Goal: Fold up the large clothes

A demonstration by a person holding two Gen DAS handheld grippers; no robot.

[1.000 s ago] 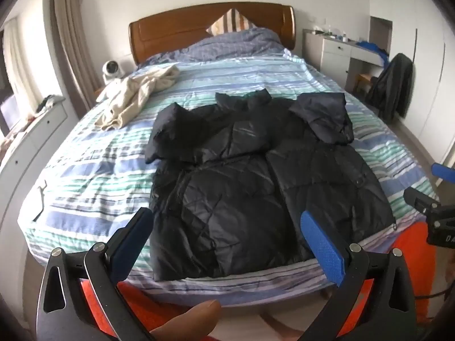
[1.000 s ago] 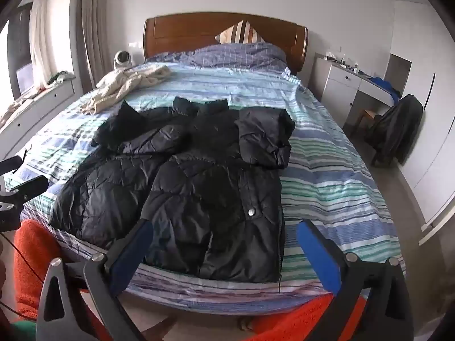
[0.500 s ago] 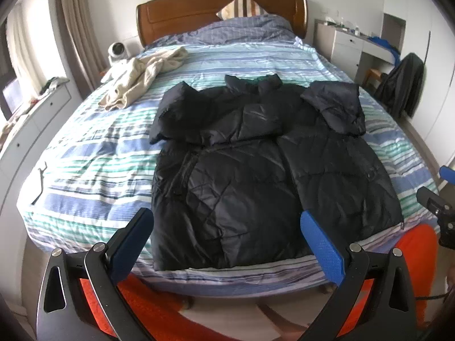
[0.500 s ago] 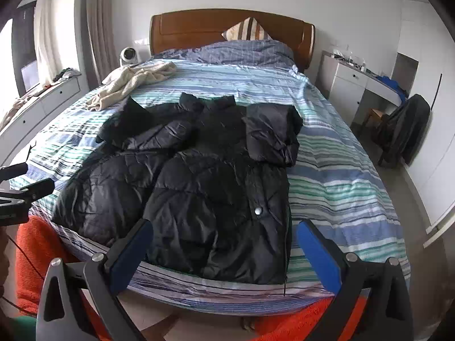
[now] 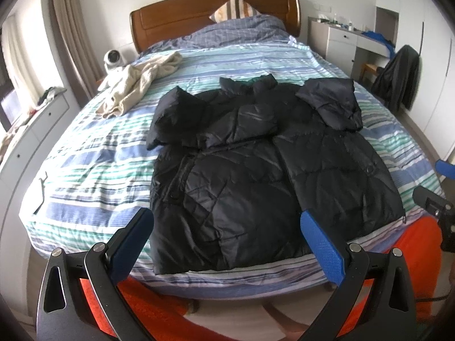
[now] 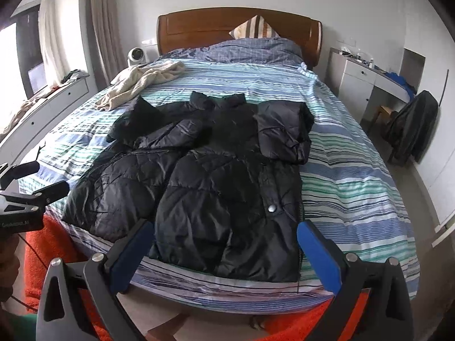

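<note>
A black quilted puffer jacket point(image 5: 250, 170) lies flat on the striped bed point(image 5: 93, 159), hem at the foot edge, both sleeves folded in across the chest. It also shows in the right wrist view point(image 6: 216, 176). My left gripper point(image 5: 227, 241) is open and empty, held just short of the hem's left half. My right gripper point(image 6: 224, 247) is open and empty, just short of the hem's right half. The right gripper also shows at the right edge of the left wrist view point(image 5: 438, 187), and the left gripper at the left edge of the right wrist view point(image 6: 28, 182).
A beige garment point(image 5: 139, 82) lies crumpled at the bed's far left, near a small white fan point(image 5: 113, 58). A wooden headboard point(image 5: 213, 11) and pillows are at the back. White drawers point(image 5: 341, 42) and a chair with a dark coat point(image 5: 398, 76) stand right. An orange rug point(image 5: 409, 244) lies below.
Both grippers have moved forward and up towards the foot of the bed, so the jacket looks larger and nearer. Both stay open. The jacket has not moved.
</note>
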